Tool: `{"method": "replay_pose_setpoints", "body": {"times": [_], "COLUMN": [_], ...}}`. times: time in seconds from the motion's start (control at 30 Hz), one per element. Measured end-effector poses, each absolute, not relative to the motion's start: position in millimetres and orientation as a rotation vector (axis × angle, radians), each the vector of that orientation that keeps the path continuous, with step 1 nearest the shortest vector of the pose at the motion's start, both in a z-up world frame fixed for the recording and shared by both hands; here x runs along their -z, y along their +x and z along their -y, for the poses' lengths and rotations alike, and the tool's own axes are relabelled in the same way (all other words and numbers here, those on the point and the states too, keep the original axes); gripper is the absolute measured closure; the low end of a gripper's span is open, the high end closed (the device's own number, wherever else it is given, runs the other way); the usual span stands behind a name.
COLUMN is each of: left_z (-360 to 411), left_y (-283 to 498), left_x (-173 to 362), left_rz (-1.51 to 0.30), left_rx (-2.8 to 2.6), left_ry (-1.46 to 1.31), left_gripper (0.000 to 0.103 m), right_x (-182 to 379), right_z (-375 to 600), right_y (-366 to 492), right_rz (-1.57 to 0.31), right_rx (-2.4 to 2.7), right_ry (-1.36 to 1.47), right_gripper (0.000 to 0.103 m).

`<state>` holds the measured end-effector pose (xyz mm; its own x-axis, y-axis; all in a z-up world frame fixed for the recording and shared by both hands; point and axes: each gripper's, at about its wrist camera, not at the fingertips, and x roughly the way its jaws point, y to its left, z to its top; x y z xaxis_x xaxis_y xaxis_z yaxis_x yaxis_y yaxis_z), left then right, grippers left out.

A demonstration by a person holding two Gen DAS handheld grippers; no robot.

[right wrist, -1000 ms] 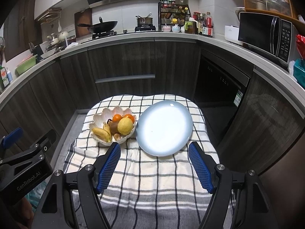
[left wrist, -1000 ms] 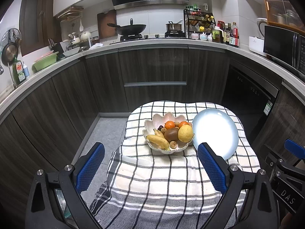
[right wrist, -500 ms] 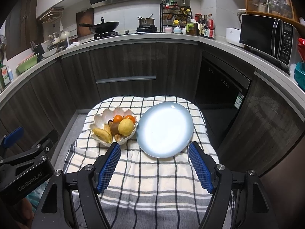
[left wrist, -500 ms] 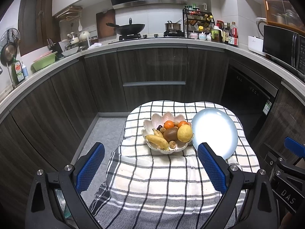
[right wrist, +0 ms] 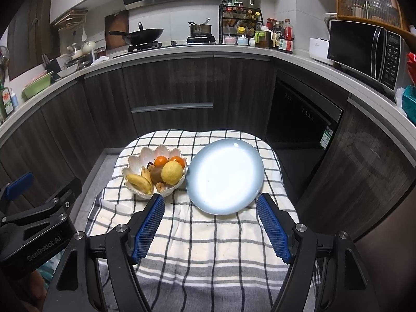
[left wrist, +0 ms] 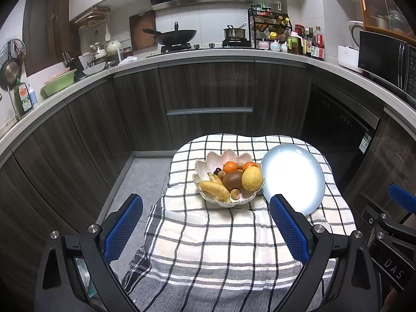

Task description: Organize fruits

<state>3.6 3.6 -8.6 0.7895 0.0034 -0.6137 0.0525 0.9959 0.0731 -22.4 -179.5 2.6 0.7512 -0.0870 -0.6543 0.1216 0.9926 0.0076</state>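
Ahead of the wide-open right gripper [right wrist: 210, 223], the pale blue plate [right wrist: 225, 175] lies bare; the fruit bowl [right wrist: 153, 169] sits ahead-left, touching it.

— How are your two grippers standing?

— Your left gripper [left wrist: 205, 223] points forward and downward, jaws spread wide, nothing between its blue pads [left wrist: 122, 230]. Your right gripper [right wrist: 210, 223] tilts down the same way, jaws apart and empty, blue pads [right wrist: 148, 230] clear on both sides.

— Can each one see the other?

— Yes. Your right gripper shows at the right edge of the left wrist view, and your left at the left edge of the right wrist view.
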Motion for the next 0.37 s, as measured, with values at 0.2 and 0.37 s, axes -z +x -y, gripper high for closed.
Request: {"method": "replay_pose_setpoints", "body": {"times": [0.2,0.37], "left_z": [-4.5,-5.0], "left_y": [4.1,6.7], "left_x": [10.4,11.2], "left_rz": [-0.663,-0.668], "left_rx": [0.017,0.011], "left_ry": [0.085,0.078], "left_gripper": [0.003,0.003], "right_x": [-2.0,-0.3], "right_z": [179.7,180.8], "right_y": [-21.8,-21.8], "right_rz": [-0.712,-0.716], "right_rx": [0.115,0.112], "right_ry": [0.049,0.057], "right_gripper": [0.028,0.028]}}
